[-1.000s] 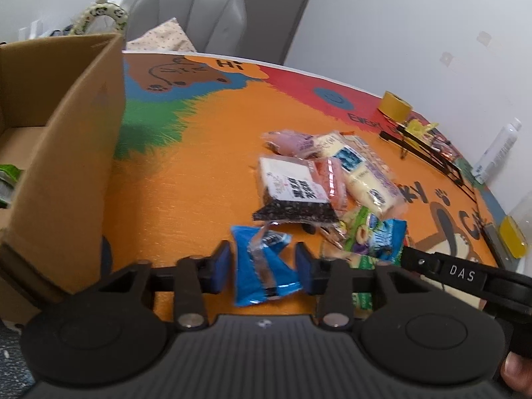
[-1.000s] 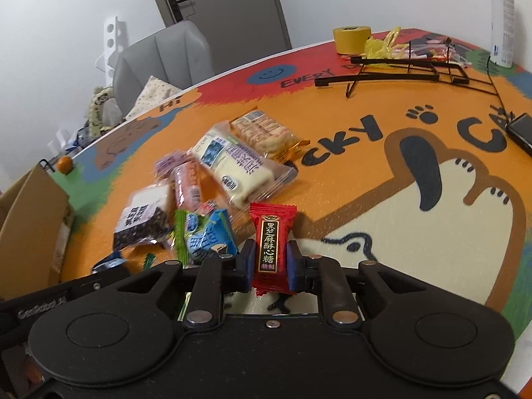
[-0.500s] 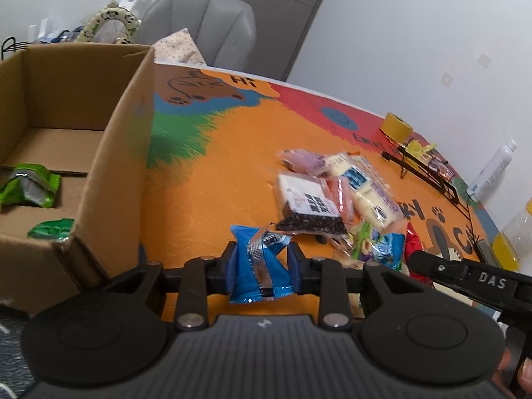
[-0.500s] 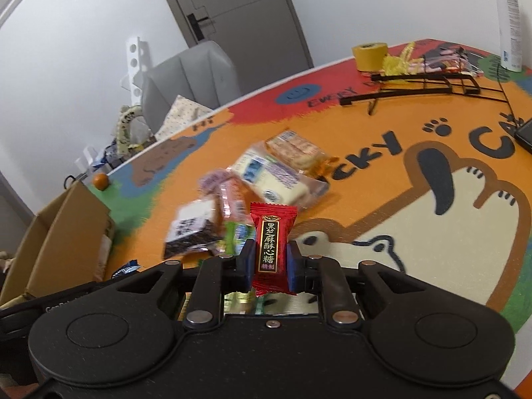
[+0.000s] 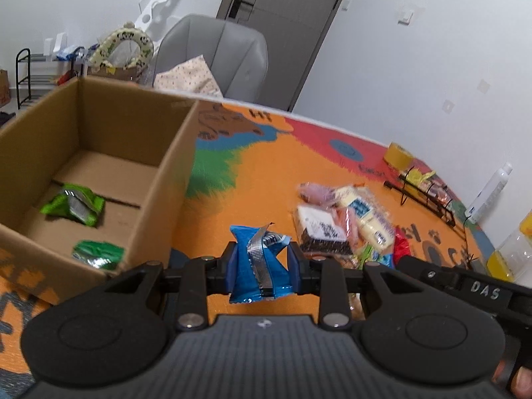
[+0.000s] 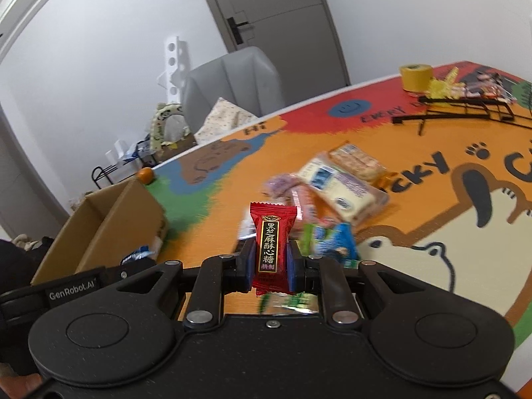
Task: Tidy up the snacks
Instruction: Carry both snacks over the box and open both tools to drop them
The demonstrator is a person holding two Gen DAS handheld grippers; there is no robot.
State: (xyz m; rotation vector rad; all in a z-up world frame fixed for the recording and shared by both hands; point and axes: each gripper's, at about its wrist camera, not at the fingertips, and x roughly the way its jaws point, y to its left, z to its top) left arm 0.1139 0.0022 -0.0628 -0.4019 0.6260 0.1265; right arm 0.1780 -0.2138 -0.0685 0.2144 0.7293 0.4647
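Both grippers are rising away from the snack pile (image 5: 345,219) toward the cardboard box (image 5: 159,199). The left gripper (image 5: 261,266) is pinching a light, crinkly blue packet (image 5: 257,262) mid-body between its jaws; the right gripper (image 6: 271,262) is clamping a small, slippery red candy wrapper (image 6: 272,246) likewise.

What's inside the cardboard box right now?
In the left wrist view, the cardboard box holds two green snack packets on its floor. Its near wall hides the closest strip of floor, so anything lying there cannot be seen.
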